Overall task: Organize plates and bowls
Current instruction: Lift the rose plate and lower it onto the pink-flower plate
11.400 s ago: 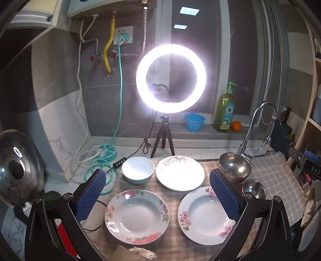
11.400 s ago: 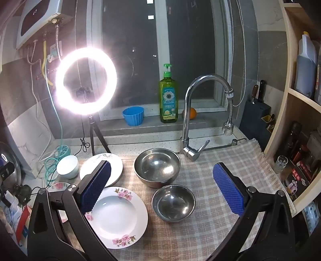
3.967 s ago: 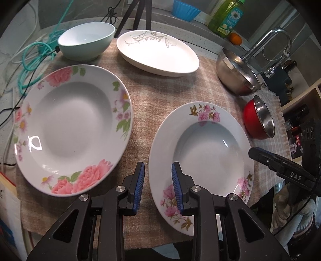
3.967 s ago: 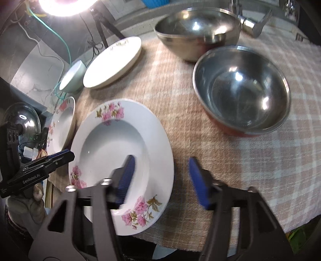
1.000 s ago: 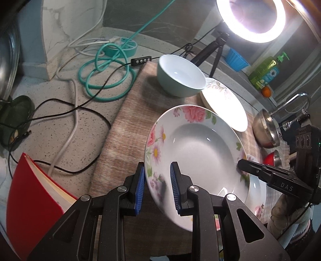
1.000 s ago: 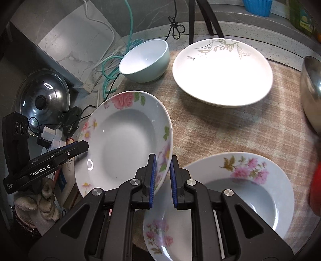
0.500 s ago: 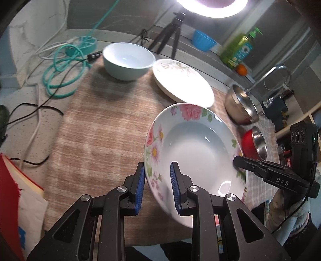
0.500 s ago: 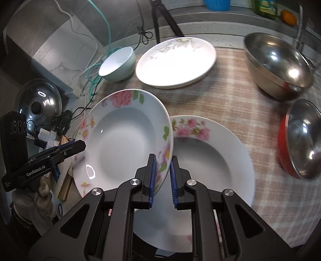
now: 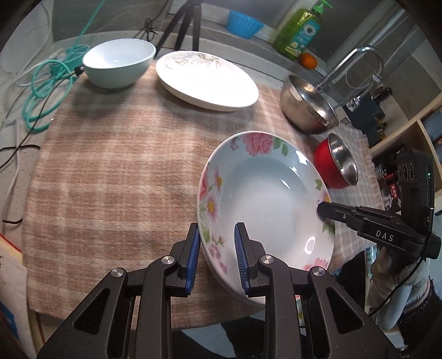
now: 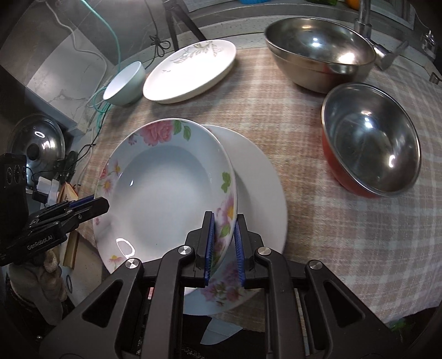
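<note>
Both grippers hold one floral deep plate (image 9: 265, 198) by opposite rims. My left gripper (image 9: 216, 254) is shut on its left rim; my right gripper (image 10: 223, 245) is shut on its right rim. The plate (image 10: 165, 193) hangs tilted just above a second floral plate (image 10: 259, 176) lying on the checked cloth, mostly covering it. A white oval plate (image 9: 207, 78) and a pale green bowl (image 9: 118, 66) sit at the back. A large steel bowl (image 10: 317, 47) and a red-sided steel bowl (image 10: 370, 138) stand to the right.
A tripod (image 9: 182, 24), teal cable coil (image 9: 47, 91) and cords lie at the back left. A faucet (image 9: 356, 69), soap bottle (image 9: 298, 30), orange (image 9: 308, 59) and blue cup (image 9: 243, 23) stand behind. A pot lid (image 10: 36, 146) sits left; shelves (image 9: 414, 129) right.
The held plate has moved right, from the left part of the cloth to over the second floral plate, and now hangs lower over it. Both grippers stayed shut on it.
</note>
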Demonstrator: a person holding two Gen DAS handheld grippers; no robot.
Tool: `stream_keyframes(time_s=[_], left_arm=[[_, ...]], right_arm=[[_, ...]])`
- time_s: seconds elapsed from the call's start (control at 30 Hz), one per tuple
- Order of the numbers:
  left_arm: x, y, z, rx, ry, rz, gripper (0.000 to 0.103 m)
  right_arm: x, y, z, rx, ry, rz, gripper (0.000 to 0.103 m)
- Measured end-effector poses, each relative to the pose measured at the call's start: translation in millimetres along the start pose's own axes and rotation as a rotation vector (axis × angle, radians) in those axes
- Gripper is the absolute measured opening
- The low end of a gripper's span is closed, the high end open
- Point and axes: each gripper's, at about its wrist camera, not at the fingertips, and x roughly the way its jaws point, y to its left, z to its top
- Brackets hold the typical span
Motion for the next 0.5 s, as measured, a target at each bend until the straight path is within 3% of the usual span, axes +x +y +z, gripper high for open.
stream_keyframes(time_s=[0.5], left_arm=[[16.2,-17.6,-5.1,0.061,0.053,0.021,0.023]], right_arm=[[-2.0,-14.1,-8.4,-0.005,0.006,-0.066,0.016]])
